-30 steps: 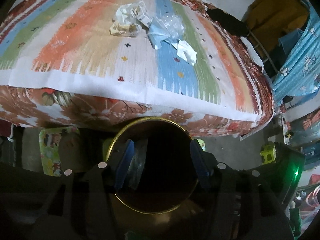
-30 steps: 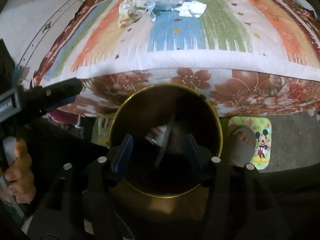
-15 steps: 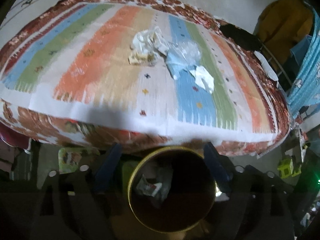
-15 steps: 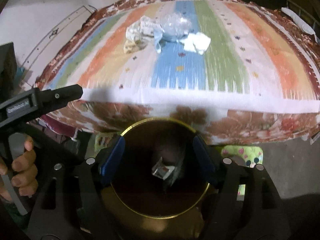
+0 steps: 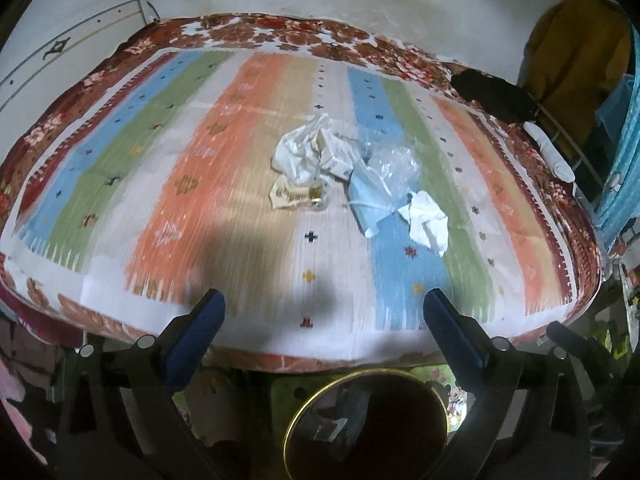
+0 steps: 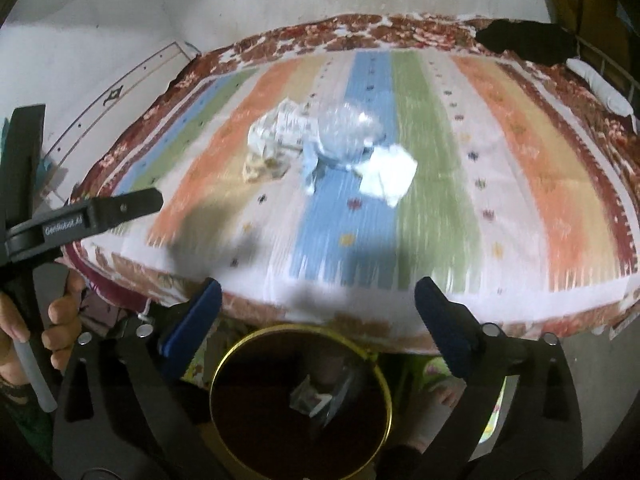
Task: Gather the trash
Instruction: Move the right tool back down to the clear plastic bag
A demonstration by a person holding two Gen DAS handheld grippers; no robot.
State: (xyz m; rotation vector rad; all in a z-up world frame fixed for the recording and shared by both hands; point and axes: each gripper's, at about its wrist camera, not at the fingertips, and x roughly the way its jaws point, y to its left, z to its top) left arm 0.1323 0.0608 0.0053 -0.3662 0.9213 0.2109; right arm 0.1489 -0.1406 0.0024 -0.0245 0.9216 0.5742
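Trash (image 5: 352, 176) lies in a small heap near the middle of the striped blanket (image 5: 240, 208) on the bed: a crumpled white bag (image 5: 298, 156), a clear plastic wrap (image 5: 394, 168), a blue mask (image 5: 370, 200) and a white tissue (image 5: 428, 220), all touching or just beside each other. A second ago both cameras sat low over the round bin (image 5: 366, 424) with the gold rim, and the bin filled the space between the blue pads. Now the bin sits small at the near edge, below the bed, and far more of the blanket shows. The left gripper (image 5: 324, 320) has just been opening its jaws, and they now stand wide with nothing between them. The right gripper (image 6: 318, 308) has done the same and holds nothing too. Both views show scraps lying inside the bin. Only the right view shows the person's left hand (image 6: 60, 340) at the left, wrapped around the black handle of the other tool, and a bare foot (image 6: 436, 408) near the bin. Only the left view shows the yellow cloth (image 5: 576, 56) and blue cloth (image 5: 624, 168) hanging at the far right. A black thing (image 5: 492, 94) lies on the far right corner of the bed in both views.
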